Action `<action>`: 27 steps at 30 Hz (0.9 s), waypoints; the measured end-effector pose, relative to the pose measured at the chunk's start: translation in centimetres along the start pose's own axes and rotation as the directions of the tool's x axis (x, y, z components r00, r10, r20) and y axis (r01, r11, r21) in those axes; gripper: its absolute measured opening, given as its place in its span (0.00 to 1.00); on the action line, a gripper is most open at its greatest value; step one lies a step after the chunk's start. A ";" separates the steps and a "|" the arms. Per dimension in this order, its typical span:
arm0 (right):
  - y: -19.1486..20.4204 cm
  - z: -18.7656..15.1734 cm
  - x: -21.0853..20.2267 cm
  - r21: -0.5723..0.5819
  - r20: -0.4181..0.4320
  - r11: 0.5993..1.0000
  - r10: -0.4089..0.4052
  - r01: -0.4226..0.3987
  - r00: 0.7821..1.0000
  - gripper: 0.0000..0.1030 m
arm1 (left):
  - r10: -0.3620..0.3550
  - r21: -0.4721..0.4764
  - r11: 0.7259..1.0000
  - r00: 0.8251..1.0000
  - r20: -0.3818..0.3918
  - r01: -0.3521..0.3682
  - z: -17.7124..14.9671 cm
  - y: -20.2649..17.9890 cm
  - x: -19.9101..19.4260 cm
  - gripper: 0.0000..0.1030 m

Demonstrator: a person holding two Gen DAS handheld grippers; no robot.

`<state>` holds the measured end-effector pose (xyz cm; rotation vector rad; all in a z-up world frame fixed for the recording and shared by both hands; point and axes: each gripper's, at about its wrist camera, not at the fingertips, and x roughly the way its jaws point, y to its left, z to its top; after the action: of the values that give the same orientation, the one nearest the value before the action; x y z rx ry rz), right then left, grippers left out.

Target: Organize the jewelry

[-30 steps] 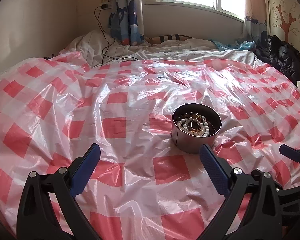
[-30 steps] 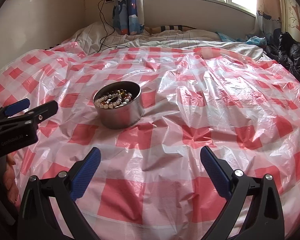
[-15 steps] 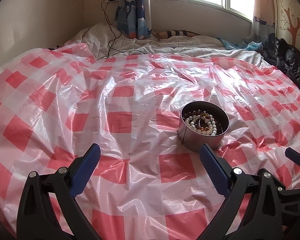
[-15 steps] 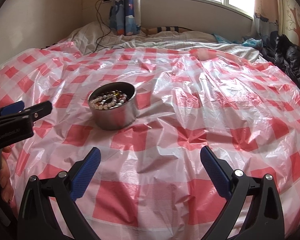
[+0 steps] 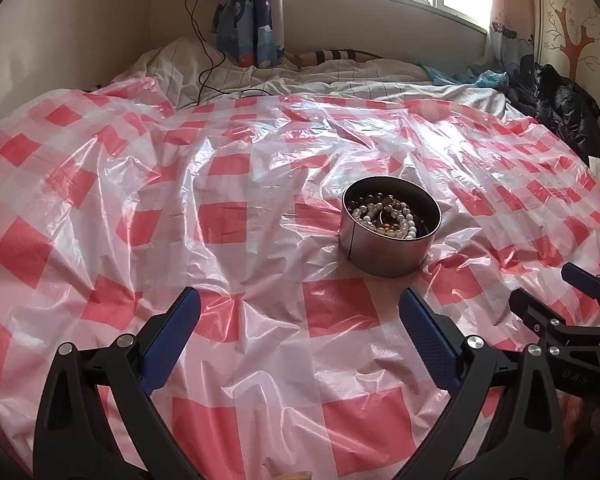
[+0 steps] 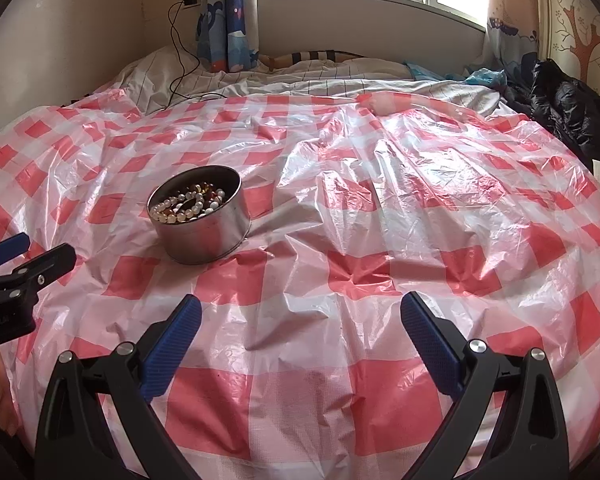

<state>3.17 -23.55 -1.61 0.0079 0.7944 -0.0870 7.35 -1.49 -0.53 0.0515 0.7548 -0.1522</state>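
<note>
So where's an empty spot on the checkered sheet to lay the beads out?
Plenty: the sheet is bare right of the tin, out toward the black jacket. Also bare left of the tin, toward the wall. Only the tin's near side is crowded, with both grippers close.

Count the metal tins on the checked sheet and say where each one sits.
1. The round silver metal tin stands upright on the red-and-white checked plastic sheet, holding beaded jewelry, ahead of both open grippers. Nothing suggests another is hidden.
</note>
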 end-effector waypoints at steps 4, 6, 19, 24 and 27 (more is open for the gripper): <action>0.0 0.0 0.1 -0.001 0.002 1.000 -0.003 0.003 1.000 0.93 | 0.013 0.011 1.000 1.000 0.005 -0.013 -0.2 -0.1 -0.1 0.93; 0.0 0.0 0.1 -0.002 0.002 1.000 -0.003 0.003 1.000 0.93 | 0.010 0.013 1.000 1.000 0.004 -0.010 -0.1 -0.2 -0.1 0.93; 0.6 0.0 0.5 -0.001 -0.003 1.000 0.014 -0.014 1.000 0.93 | 0.001 0.033 0.999 1.000 -0.012 -0.001 0.4 -0.9 0.3 0.93; 0.6 0.0 0.4 0.003 -0.001 1.000 0.024 -0.024 1.000 0.93 | -0.008 0.037 0.999 1.000 -0.021 0.008 0.4 -1.1 0.6 0.93; 0.6 0.1 0.4 0.009 -0.003 1.000 0.028 -0.028 1.000 0.93 | -0.011 0.040 0.999 1.000 -0.025 0.012 0.4 -1.2 0.7 0.93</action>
<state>3.58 -22.97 -1.88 0.0271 0.7970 -0.0641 7.95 -2.84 -0.73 0.0879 0.7770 -0.1778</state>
